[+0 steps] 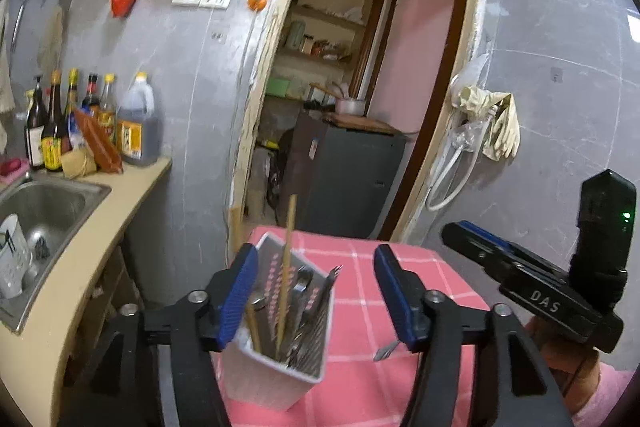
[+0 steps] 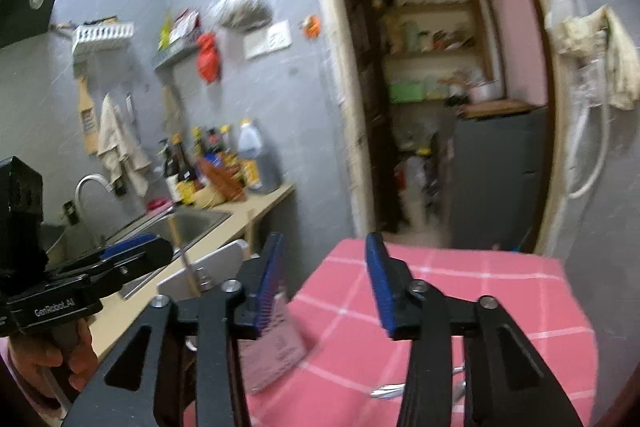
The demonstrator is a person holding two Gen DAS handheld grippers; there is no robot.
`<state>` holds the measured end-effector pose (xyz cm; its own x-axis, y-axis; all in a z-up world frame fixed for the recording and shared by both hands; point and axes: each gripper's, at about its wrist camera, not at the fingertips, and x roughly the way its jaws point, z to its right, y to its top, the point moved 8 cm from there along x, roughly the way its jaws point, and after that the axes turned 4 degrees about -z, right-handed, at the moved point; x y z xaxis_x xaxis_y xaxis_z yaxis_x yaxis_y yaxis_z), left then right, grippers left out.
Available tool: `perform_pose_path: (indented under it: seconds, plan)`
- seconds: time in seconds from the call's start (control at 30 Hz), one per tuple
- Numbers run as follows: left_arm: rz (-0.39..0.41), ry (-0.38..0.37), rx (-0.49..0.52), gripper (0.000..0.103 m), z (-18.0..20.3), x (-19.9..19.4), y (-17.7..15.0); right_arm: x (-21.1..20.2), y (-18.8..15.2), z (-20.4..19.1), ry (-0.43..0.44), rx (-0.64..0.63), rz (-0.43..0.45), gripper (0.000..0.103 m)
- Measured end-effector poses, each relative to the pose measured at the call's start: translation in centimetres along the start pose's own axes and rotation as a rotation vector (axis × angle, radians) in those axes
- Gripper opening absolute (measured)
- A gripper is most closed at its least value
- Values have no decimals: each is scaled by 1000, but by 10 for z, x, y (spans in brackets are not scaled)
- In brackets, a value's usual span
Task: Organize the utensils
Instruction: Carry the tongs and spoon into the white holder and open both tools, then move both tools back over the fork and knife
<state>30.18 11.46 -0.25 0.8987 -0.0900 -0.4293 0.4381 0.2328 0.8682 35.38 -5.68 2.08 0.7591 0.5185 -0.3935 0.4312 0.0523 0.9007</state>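
A white slotted utensil holder [image 1: 280, 339] stands on the pink checked tablecloth [image 1: 360, 379], filled with chopsticks [image 1: 286, 275], forks and spoons. My left gripper [image 1: 316, 299] is open; its left finger overlaps the holder's left wall. A metal utensil tip [image 1: 384, 349] lies on the cloth by the right finger. My right gripper [image 2: 324, 287] is open and empty above the cloth; the holder [image 2: 276, 343] shows blurred behind its left finger. A metal spoon [image 2: 390, 391] lies on the cloth under it. The right gripper body [image 1: 560, 275] shows at right in the left wrist view.
A counter [image 1: 80, 255] with a steel sink [image 1: 44, 203] and several sauce bottles [image 1: 92, 123] runs along the left. An open doorway [image 1: 360, 87] leads to a dark cabinet. Gloves [image 1: 496, 123] hang on the right wall.
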Motion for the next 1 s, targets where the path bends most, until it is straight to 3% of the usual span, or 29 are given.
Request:
perform_pose_path:
  seconds: [0.27,0.57,1.0]
  plan:
    - [79,18,52,101,47,8,-1,-54,6,66,-158,38,110,80]
    - [93,6,79,103,91,33,-33,-73,-22,128,-242,59,112,101]
    - [-50,1,89,103,118,102,-91,-41,-77,195,-247,115,22,102]
